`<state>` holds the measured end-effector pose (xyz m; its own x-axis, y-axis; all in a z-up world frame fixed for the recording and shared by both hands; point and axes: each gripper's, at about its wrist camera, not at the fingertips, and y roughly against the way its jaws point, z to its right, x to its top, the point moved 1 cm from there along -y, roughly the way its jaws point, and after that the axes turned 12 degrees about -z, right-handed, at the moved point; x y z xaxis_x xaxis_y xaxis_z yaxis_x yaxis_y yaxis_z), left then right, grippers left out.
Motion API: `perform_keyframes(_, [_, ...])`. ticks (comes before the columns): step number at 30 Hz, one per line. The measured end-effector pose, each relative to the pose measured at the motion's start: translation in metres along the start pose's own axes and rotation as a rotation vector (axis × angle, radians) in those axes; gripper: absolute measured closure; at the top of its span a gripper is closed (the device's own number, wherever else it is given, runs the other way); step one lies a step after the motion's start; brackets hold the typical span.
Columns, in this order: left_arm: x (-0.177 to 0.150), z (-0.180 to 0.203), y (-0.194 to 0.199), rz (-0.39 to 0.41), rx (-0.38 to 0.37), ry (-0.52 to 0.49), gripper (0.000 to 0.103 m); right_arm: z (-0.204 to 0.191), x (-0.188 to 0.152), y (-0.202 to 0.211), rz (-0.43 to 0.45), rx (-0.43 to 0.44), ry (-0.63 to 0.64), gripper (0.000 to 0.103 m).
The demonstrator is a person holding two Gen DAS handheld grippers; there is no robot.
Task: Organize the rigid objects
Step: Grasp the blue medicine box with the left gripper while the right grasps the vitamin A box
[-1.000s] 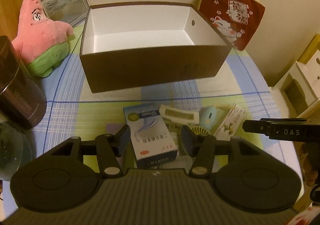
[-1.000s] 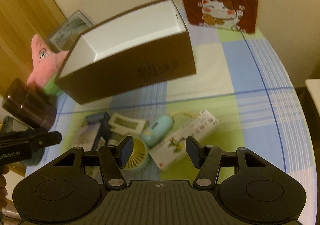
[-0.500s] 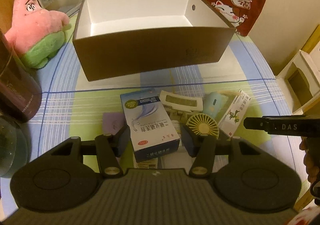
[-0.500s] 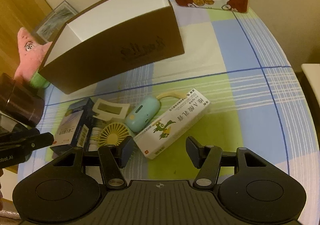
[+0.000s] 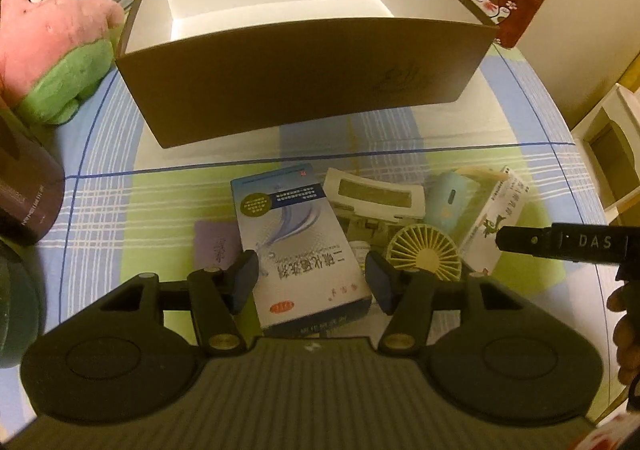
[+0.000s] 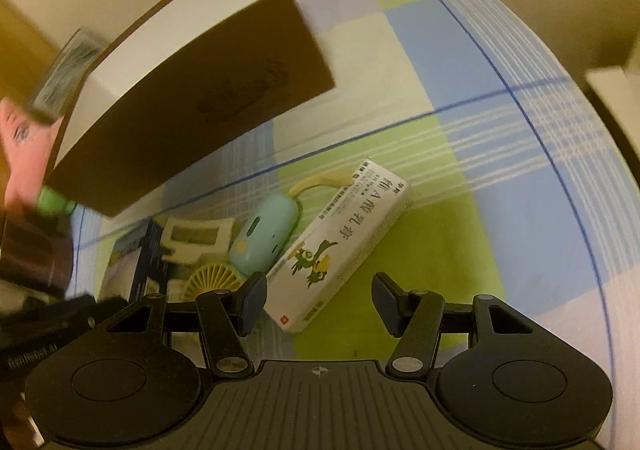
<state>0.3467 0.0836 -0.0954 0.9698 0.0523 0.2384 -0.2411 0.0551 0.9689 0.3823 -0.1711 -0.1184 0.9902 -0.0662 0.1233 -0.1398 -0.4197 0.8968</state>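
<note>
Descending toward the clutter, the left tool (image 5: 310, 282) now straddles the near end of the blue box (image 5: 298, 250); its jaws are opening, with the box between them but neither pad pressing on it. In the left wrist view this box lies flat on the table (image 5: 160, 210), in front of the empty brown bin (image 5: 304, 90). Beside it lie a white tray (image 5: 374, 198), a yellow fan (image 5: 424, 252) and a teal case (image 5: 450, 206). Compared with a second ago, the box fills more of the view and sits deeper between the fingers, so a grasp appears imminent. In the right wrist view, the right tool (image 6: 320, 300) stands open and empty above the white carton (image 6: 340, 246), whose near end lies just beyond the left pad. That view is blurred and tilted: the tool has rolled and dropped since the earlier frame, lining up with the carton's long axis. Nothing is yet in the bin, so organizing has barely begun.
</note>
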Motion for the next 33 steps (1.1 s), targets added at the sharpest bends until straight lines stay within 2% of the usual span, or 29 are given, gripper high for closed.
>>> perform_keyframes(8, [0.007, -0.001, -0.01, -0.005, 0.023, -0.015, 0.046, -0.002, 0.019, -0.02, 0.016, -0.07, -0.08, 0.044])
perform_keyframes(11, [0.008, 0.0, -0.011, -0.003, 0.029, -0.026, 0.046, -0.004, 0.024, -0.028, 0.021, -0.086, -0.074, 0.044])
perform_keyframes(14, [0.008, -0.001, -0.012, -0.001, 0.029, -0.03, 0.046, -0.009, 0.026, -0.034, 0.014, -0.113, -0.022, 0.044])
perform_keyframes(20, [0.008, -0.006, -0.012, -0.008, 0.018, -0.017, 0.046, -0.014, 0.024, -0.033, -0.037, -0.16, 0.248, 0.044])
perform_keyframes(24, [0.007, -0.012, -0.012, -0.016, -0.014, 0.004, 0.046, -0.005, 0.022, -0.028, -0.069, -0.176, 0.35, 0.044])
perform_keyframes(28, [0.01, -0.018, -0.013, -0.027, -0.057, 0.043, 0.043, 0.006, 0.021, -0.023, -0.048, -0.212, 0.371, 0.044])
perform_keyframes(33, [0.017, -0.022, -0.018, -0.04, -0.069, 0.072, 0.042, 0.014, 0.022, -0.021, -0.036, -0.182, 0.302, 0.044])
